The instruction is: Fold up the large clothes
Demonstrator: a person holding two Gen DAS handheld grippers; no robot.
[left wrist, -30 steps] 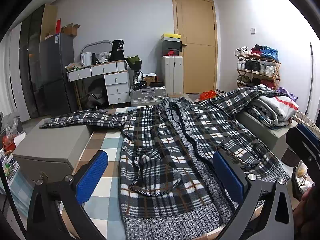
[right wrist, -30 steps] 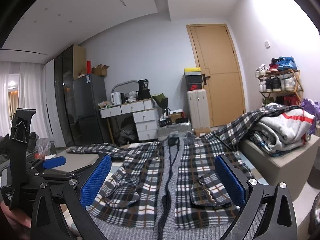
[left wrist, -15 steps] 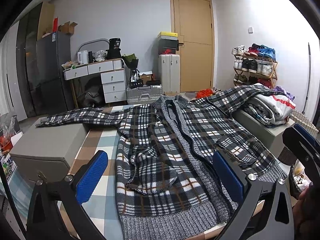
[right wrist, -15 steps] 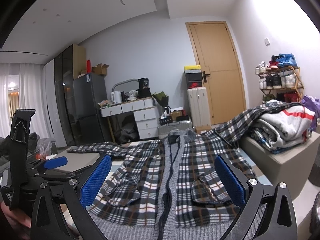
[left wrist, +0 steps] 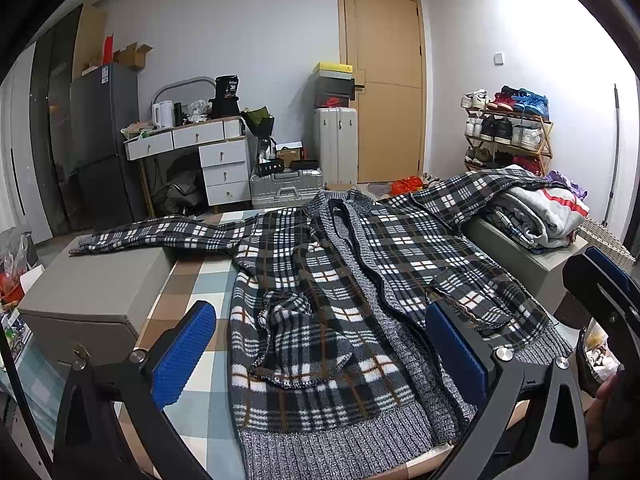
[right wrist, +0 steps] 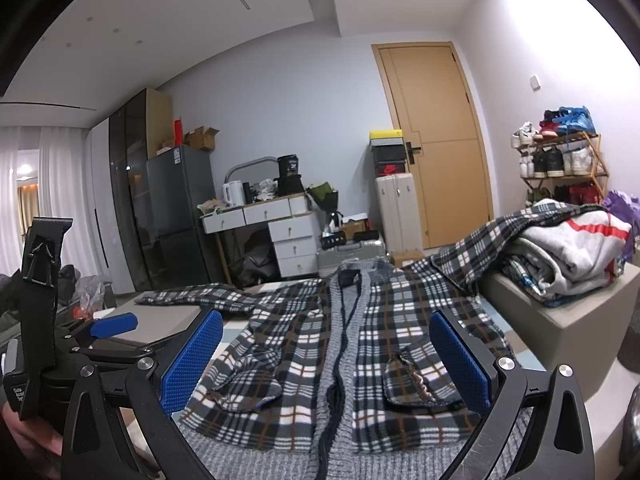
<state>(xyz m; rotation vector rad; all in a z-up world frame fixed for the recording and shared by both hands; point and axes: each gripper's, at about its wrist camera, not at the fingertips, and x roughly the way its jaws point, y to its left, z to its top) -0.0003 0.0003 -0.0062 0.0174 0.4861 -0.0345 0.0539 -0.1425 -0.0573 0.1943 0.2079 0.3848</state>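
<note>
Lying flat and face up, the plaid cardigan [left wrist: 344,300] is spread on the checkered bed cover [left wrist: 200,284], so every edge can be reached for folding. Its hem sits just ahead of the left gripper [left wrist: 320,344] and the right gripper [right wrist: 326,360]; both have fingers wide apart and empty. One sleeve [left wrist: 160,234] rests on the grey box [left wrist: 92,280], the other on the pile of clothes [right wrist: 560,256].

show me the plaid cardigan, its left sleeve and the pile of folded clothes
plaid cardigan [left wrist: 320,280]: left wrist view, on the front panel.
left sleeve [left wrist: 160,232]: left wrist view, mid-sleeve over the grey box.
pile of folded clothes [right wrist: 560,252]: right wrist view, on the grey garment.
</note>
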